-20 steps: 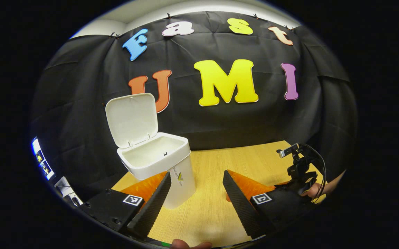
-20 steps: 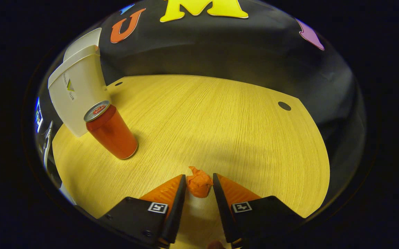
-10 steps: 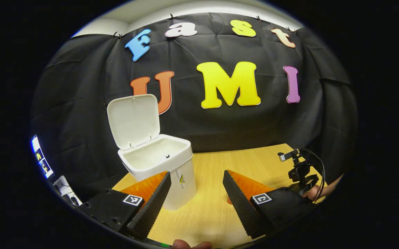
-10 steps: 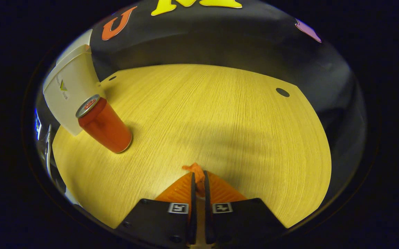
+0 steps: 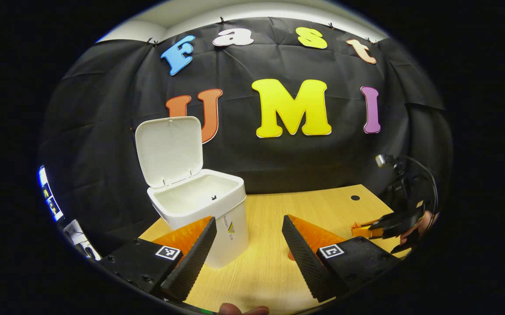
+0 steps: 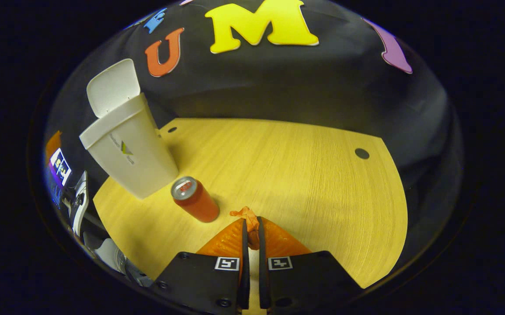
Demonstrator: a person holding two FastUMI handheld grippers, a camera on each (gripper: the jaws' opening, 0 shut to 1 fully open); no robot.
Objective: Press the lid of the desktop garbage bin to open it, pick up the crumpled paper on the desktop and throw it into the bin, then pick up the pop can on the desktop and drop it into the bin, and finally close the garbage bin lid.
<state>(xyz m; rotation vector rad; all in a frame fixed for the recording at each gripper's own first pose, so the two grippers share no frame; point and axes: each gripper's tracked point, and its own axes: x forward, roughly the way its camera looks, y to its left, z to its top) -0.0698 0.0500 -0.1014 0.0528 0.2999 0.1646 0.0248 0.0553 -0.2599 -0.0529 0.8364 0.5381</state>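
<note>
Pinching crumpled paper (image 6: 249,217) between right gripper (image 6: 251,227) fingers.

bin (image 5: 228,227) logo print too small to read

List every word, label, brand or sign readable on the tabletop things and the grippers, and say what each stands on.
No text can be quoted.
bin: a small logo with a line of print on its side, too small to read.
left gripper: a square coded marker on each finger's base, no words.
right gripper: two such markers, no words.
pop can: no legible print.
</note>
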